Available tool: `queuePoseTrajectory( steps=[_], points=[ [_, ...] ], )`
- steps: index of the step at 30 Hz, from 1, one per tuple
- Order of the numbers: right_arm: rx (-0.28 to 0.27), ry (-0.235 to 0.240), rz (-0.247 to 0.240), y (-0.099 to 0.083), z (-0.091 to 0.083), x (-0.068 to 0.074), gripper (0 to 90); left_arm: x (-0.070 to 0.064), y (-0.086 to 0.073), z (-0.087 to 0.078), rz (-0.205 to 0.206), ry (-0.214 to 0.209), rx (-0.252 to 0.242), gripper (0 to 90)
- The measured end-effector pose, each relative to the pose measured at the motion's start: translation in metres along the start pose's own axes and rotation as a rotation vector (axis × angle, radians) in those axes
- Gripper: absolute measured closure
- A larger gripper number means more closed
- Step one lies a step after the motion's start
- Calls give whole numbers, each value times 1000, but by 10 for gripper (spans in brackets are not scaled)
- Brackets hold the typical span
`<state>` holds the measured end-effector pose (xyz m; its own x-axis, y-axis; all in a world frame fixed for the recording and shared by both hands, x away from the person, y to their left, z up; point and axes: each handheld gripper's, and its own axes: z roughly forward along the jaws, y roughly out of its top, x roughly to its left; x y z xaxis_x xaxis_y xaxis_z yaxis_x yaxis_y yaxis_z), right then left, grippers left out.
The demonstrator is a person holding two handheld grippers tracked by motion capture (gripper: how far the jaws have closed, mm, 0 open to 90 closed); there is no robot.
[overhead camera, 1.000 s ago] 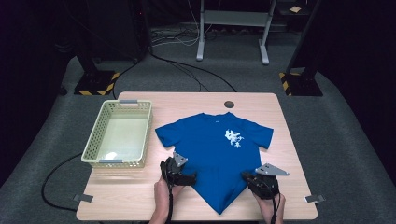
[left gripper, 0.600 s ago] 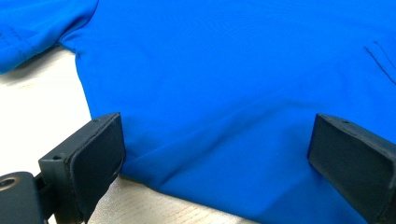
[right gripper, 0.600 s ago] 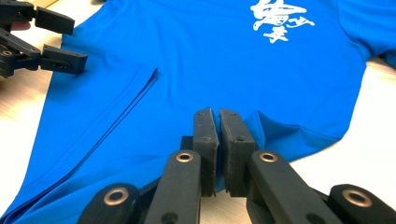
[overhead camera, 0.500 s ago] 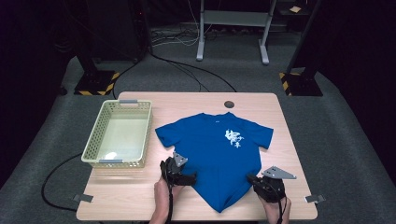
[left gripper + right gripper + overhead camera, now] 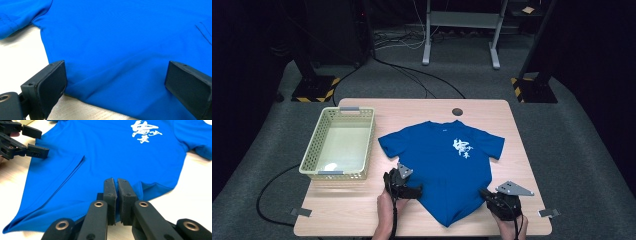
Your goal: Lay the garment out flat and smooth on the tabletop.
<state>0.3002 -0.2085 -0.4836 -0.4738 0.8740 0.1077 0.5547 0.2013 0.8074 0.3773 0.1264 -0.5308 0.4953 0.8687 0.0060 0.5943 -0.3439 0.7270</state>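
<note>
A blue T-shirt (image 5: 447, 165) with a white print (image 5: 462, 148) lies face up on the wooden table (image 5: 522, 165), its lower hem gathered to a point near the front edge. My left gripper (image 5: 418, 191) is open at the shirt's left side. In the left gripper view the shirt (image 5: 120, 50) lies between the spread jaws of the left gripper (image 5: 115, 80), one jaw on the bare wood. My right gripper (image 5: 486, 195) is at the lower right hem. In the right gripper view the right gripper (image 5: 116, 181) is shut on the puckered edge of the shirt (image 5: 100, 152), with the left gripper (image 5: 43, 143) farther off.
A pale yellow mesh basket (image 5: 312, 150) stands on the table's left part. A dark round hole (image 5: 457, 111) sits near the far edge. Grey tabs mark the front corners (image 5: 300, 212) (image 5: 548, 213). A cable trails off the left front.
My right gripper has shifted a little to the right and toward the front edge along the hem. The left gripper has stayed in place.
</note>
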Motion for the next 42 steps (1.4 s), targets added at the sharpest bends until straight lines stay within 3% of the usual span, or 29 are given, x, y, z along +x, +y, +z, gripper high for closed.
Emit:
queuePoseTrajectory(
  steps=[16, 22, 28, 32, 39, 42],
  points=[
    [17, -30, 24, -18, -22, -5, 859, 0, 0, 0, 0, 0, 0, 37],
    [22, -21, 36, -25, -38, -5, 843, 0, 0, 0, 0, 0, 0, 37],
    [27, 3, 43, -27, -58, -4, 753, 0, 0, 0, 0, 0, 0, 37],
    [18, -11, 43, -27, -69, -5, 699, 0, 0, 0, 0, 0, 0, 37],
    [10, -22, 88, -29, -69, -20, 588, 0, 0, 0, 0, 0, 0, 37],
    [3, -37, 113, -27, -62, -26, 461, 0, 0, 0, 0, 0, 0, 37]
  ],
)
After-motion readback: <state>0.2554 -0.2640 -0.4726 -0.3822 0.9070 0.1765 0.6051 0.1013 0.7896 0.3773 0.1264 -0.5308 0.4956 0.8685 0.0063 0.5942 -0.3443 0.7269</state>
